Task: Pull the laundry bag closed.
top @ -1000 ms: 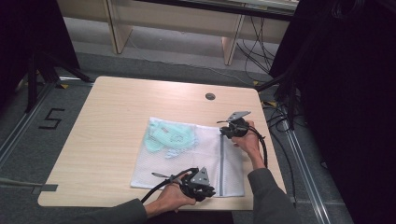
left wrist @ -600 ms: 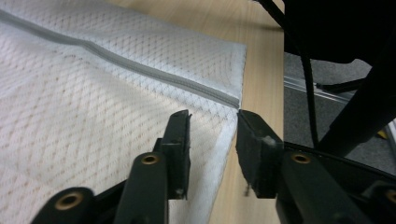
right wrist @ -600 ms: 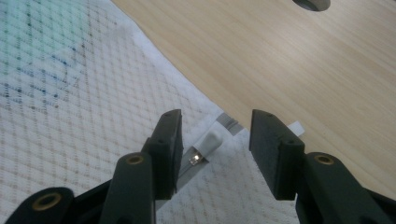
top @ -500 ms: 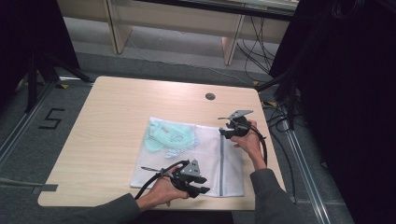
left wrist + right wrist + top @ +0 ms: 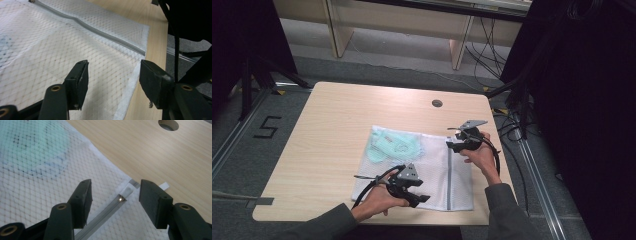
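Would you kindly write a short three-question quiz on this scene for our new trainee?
1. True or false: the left hand-held gripper is clamped on the mesh laundry bag.
2. What lies between the jaws of the right hand-held gripper? A) the zip's end B) the table's round hole C) a cable
3. What colour is the cloth seen inside the bag?

Key
1. False: its jaws stand open above the bag's corner.
2. A: the zip's end lies between the open jaws, untouched.
3. Pale green.
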Demonstrator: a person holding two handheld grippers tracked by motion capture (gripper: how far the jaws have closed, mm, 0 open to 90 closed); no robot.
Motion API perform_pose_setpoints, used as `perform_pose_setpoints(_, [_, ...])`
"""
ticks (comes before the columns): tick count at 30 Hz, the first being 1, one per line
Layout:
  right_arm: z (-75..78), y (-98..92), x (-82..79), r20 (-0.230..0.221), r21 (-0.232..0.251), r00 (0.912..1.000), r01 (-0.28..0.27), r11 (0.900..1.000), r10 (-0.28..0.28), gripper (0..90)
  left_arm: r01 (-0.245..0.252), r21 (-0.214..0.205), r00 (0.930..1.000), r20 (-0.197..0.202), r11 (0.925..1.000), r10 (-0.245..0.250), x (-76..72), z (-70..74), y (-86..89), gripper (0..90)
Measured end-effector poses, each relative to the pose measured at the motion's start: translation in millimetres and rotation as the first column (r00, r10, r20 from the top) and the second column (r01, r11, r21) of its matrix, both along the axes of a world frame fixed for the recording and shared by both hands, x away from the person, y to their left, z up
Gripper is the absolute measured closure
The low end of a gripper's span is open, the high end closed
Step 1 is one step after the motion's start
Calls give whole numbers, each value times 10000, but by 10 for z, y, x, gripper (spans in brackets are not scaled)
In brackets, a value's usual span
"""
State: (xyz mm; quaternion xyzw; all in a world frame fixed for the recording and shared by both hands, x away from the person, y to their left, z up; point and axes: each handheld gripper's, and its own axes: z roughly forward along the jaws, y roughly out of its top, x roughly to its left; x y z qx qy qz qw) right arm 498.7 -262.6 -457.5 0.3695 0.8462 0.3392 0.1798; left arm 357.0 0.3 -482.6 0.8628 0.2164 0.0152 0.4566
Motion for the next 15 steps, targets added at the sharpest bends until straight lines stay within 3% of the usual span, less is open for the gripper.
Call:
perform_pose_setpoints(5, [41,13,-98,51,-55,9997,-225,9997,225,420,-183,129,9997,179,9997,181,21,28,106,371])
perform_pose_setpoints(9, [43,47,-197,180,94,9992,-372,9993,370,416,-481,128,9988,80,9988,480,45,42,206,361])
perform_pose_setpoints(12, [79,64,-289,-116,29,9984,-557,9984,557,413,-751,36,9971,126,9972,751,72,73,302,353])
perform_pose_setpoints(13, [48,84,-303,283,246,9980,-564,9981,557,412,-811,55,9966,174,9967,810,79,80,324,351])
perform_pose_setpoints(15, [72,96,-361,-34,65,9979,-652,9979,652,407,-977,68,9950,208,9952,976,91,94,378,347])
